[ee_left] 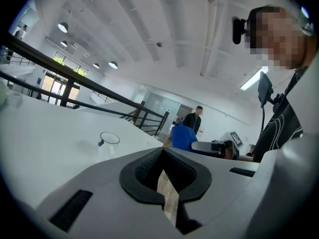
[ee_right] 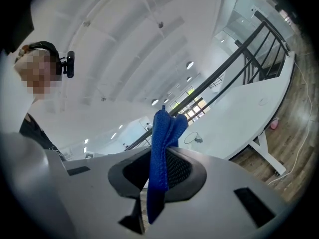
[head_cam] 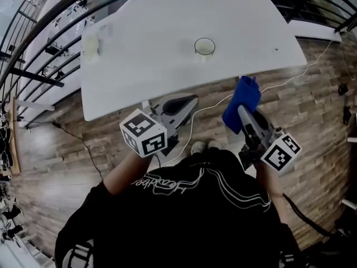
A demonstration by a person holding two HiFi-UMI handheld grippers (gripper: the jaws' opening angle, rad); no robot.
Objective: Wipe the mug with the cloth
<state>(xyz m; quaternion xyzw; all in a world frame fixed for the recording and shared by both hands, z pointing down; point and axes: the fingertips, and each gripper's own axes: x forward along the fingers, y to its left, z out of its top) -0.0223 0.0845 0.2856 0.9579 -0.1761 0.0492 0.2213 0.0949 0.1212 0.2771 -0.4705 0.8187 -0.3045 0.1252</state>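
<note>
A clear glass mug (head_cam: 204, 47) stands upright on the white table (head_cam: 167, 66), right of its middle. It also shows small in the left gripper view as the mug (ee_left: 108, 142) and in the right gripper view as the mug (ee_right: 192, 137). My right gripper (head_cam: 244, 111) is off the table's near edge, above the floor, shut on a blue cloth (head_cam: 242, 98) that sticks up between its jaws; the cloth (ee_right: 162, 153) hangs through them. My left gripper (head_cam: 186, 103) is also short of the table edge, shut and holding nothing, and its jaws meet at the gripper (ee_left: 163, 180).
A pale container (head_cam: 91, 46) sits at the table's far left corner. Black railings (head_cam: 33, 49) run behind and beside the table. A white cable (head_cam: 290, 80) trails over the wooden floor. A person (ee_left: 193, 119) stands far off.
</note>
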